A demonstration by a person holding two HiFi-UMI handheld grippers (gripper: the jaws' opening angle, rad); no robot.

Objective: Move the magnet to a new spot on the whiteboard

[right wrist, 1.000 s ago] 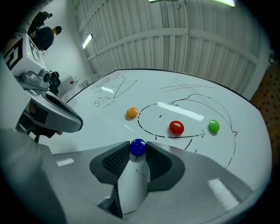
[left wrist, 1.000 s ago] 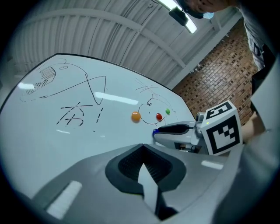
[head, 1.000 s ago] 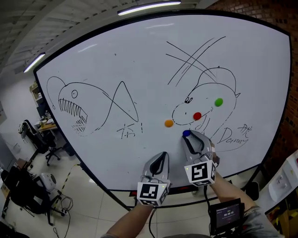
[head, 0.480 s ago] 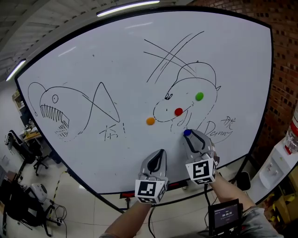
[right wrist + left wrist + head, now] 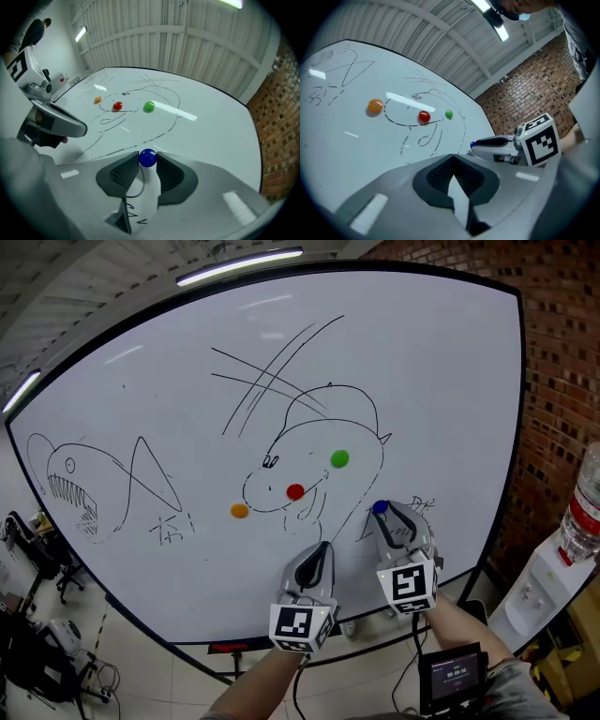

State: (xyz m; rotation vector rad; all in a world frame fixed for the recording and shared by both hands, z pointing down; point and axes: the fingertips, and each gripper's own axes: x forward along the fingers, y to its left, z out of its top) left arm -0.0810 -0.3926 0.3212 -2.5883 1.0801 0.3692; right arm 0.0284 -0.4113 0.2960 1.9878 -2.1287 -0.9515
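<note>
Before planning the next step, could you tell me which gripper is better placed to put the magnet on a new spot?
Right. The right gripper grips the blue magnet at the whiteboard; the left gripper has its jaws together, empty.

Left gripper [image 5: 321, 557]: points up and away from the person, jaws drawn together at the tips, seemingly with nothing between them.
Right gripper [image 5: 384, 514]: just right of the left one and reaching slightly further, jaws pressed on a blue magnet [image 5: 147, 158] at their tips.
Left forearm [image 5: 255, 692]: bare, rising from the lower edge.
Right forearm [image 5: 461, 622]: bare, entering from lower right.
</note>
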